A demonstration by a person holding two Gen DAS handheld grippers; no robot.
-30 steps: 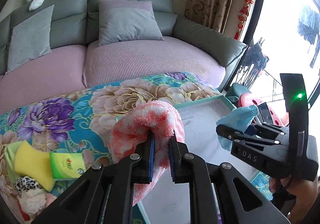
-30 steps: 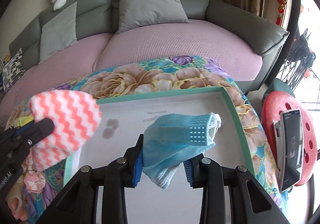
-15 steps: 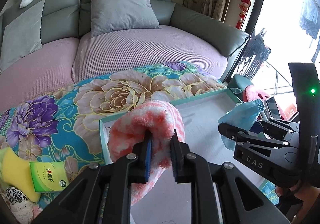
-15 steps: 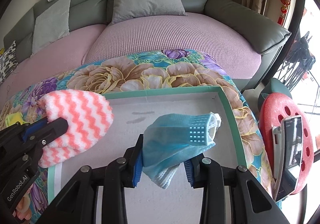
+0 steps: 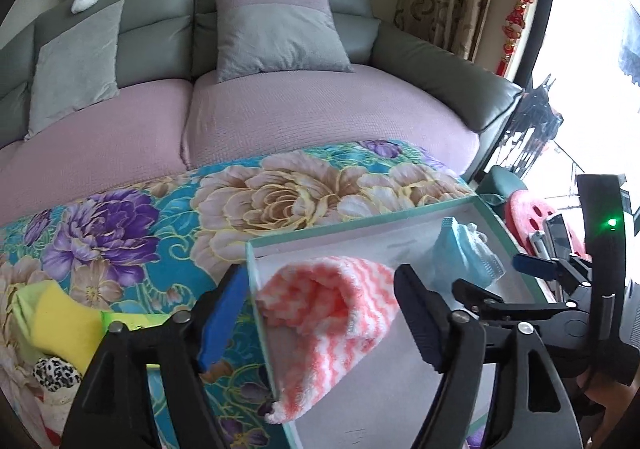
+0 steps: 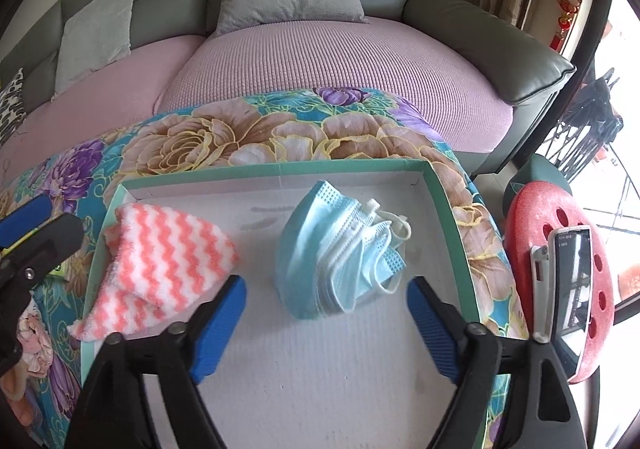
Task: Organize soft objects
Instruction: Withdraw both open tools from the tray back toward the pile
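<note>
left claw just opened, empty | right claw likewise

light: bright daylight from right | glare: window blown out | edges: fisheye-curved, dark corners

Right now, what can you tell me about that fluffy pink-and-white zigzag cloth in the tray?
The fluffy pink-and-white zigzag cloth looks like soft terry or microfibre, folded over into a rough pouch with a hollow opening facing the left camera. It lies slumped in the left part of the shallow green-rimmed tray, one corner draped over the tray's left rim. Nothing grips it: it sits apart from the blue face masks.
</note>
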